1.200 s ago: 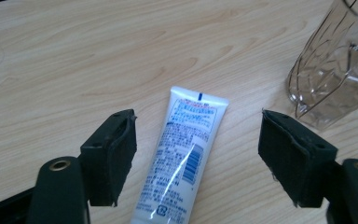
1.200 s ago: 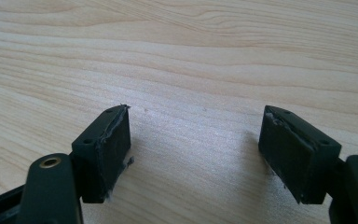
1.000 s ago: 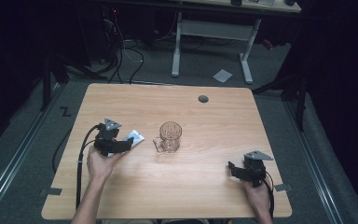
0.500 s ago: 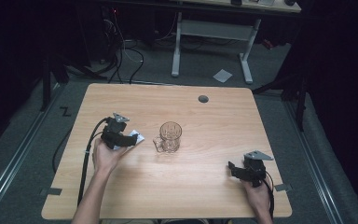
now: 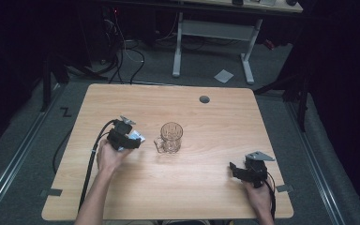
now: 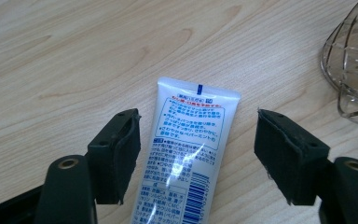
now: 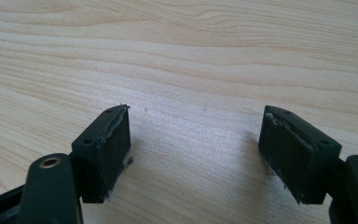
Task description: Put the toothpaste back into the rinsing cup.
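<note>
The left gripper [image 6: 196,154] straddles a white tube [image 6: 186,154] lying flat on the wooden surface [image 5: 206,187] just beside a glass mug [image 5: 170,138] — its jaws have just been closing, pads still clear of the tube. The right gripper [image 7: 193,156] rests spread over bare wood — grasping nothing

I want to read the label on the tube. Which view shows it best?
The left gripper view: the tube lies close up, print facing the camera. The high view shows a small white corner beside the left gripper.
</note>
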Available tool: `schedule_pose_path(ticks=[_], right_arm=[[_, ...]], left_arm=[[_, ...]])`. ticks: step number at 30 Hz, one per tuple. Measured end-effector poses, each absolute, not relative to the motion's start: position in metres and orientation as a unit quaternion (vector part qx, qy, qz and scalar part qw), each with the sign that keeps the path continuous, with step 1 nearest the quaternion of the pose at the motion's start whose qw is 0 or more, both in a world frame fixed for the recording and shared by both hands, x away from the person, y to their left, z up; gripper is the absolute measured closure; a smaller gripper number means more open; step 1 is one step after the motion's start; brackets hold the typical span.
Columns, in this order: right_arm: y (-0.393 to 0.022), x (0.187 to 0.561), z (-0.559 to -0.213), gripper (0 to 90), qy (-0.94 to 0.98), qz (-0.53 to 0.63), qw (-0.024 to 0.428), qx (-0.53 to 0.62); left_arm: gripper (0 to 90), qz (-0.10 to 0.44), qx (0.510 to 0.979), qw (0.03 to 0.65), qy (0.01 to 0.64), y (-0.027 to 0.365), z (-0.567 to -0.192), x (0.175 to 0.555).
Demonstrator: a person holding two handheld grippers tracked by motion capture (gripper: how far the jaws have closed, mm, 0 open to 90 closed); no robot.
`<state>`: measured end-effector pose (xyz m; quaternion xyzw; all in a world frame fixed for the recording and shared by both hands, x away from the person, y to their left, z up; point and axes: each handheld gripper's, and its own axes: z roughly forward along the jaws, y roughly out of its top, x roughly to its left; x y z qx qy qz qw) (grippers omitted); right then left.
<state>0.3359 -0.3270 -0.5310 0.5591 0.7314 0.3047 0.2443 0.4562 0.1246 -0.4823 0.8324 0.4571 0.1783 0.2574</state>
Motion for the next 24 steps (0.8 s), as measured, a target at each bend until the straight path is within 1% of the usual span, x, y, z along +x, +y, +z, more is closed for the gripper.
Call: schedule_pose_path(ticks=[12, 16, 24], right_arm=[[-0.327, 0.336, -0.531, 24.9, 0.731, 0.304, 0.244, 0.560], [-0.327, 0.336, -0.531, 24.9, 0.731, 0.305, 0.244, 0.559], [-0.327, 0.336, -0.531, 24.9, 0.731, 0.305, 0.244, 0.560]], left_arm=[[34.7, 0.173, 0.842, 0.234, 0.455, 0.120, -0.497, 0.464], [38.7, 0.174, 0.840, 0.229, 0.460, 0.122, -0.498, 0.466], [38.8, 0.165, 0.841, 0.222, 0.464, 0.123, -0.502, 0.469]])
